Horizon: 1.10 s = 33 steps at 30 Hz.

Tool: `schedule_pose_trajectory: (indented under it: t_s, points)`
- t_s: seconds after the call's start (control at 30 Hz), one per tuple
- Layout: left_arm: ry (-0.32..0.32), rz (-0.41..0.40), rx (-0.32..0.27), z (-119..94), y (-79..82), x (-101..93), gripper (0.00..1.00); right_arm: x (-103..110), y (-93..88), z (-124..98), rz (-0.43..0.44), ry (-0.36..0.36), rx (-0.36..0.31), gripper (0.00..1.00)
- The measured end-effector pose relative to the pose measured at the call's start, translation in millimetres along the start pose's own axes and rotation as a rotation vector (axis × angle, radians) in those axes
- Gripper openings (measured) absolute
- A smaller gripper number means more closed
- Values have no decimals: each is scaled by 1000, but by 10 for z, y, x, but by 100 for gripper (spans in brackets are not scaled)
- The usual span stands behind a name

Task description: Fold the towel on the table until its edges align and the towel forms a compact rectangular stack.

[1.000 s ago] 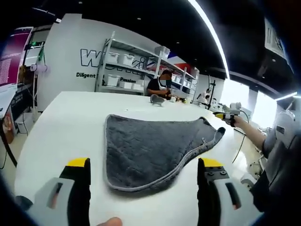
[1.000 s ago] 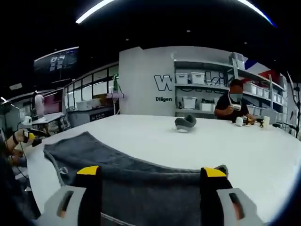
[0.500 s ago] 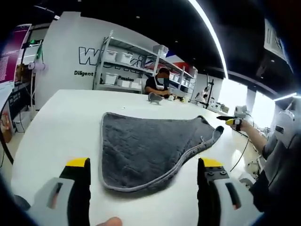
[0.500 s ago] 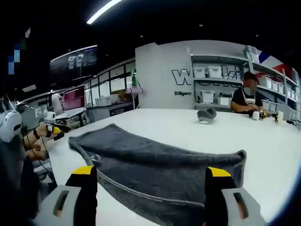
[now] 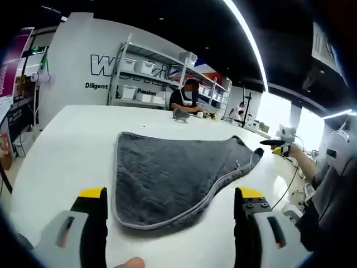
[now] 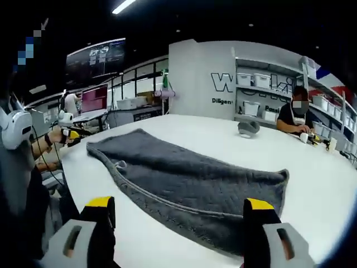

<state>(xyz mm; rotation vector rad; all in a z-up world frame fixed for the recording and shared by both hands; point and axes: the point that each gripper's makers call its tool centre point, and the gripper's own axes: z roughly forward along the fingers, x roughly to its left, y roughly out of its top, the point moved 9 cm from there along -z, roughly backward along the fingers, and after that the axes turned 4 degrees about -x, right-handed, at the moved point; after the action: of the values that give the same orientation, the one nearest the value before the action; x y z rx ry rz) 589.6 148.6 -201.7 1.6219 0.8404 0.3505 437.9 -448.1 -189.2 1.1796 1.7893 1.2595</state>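
Note:
A dark grey towel (image 5: 173, 173) with a paler stitched edge lies flat on the white table (image 5: 67, 145). Its near rounded edge sits just ahead of my left gripper (image 5: 171, 195), whose yellow-tipped jaws stand wide open with nothing between them. In the right gripper view the towel (image 6: 189, 178) stretches from left to right, with a small loop (image 6: 118, 164) on its near edge. My right gripper (image 6: 178, 205) is open above the table, short of the towel. Each gripper appears small in the other's view, in a person's hand: the right gripper (image 5: 274, 145) and the left gripper (image 6: 71, 134).
A small grey object (image 6: 248, 128) rests on the far part of the table (image 6: 312, 167). A person (image 6: 298, 114) sits beyond it, in front of shelves with white bins (image 5: 139, 84). Monitors (image 6: 95, 97) stand at the left. Bare tabletop surrounds the towel.
The right gripper has drawn back from over the towel, so the towel now lies wholly ahead of its jaws. The left gripper view has shifted slightly. The towel itself lies as before.

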Motion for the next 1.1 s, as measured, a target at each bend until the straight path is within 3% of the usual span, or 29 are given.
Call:
schedule_pose_trajectory:
  t_s: [0.23, 0.4, 0.6, 0.77, 0.9, 1.1]
  points:
    - [-3, 1, -1, -1, 5, 6, 99, -137, -47, -118, 12, -93, -15, 92]
    - [1, 0, -3, -10, 7, 9, 99, -317, -155, -202, 9, -234, 19, 83]
    - [3, -2, -1, -19, -6, 5, 99, -443, -261, -224, -18, -317, 69, 68]
    - [6, -7, -2, -20, -13, 1, 99, -550, -334, -229, -91, -407, 127, 43]
    - [5, -7, -3, -22, -10, -4, 99, -586, -338, -174, -192, -446, 193, 37]
    - [8, -8, -8, -31, -1, -9, 99, -603, -332, -45, -323, -440, 254, 26]
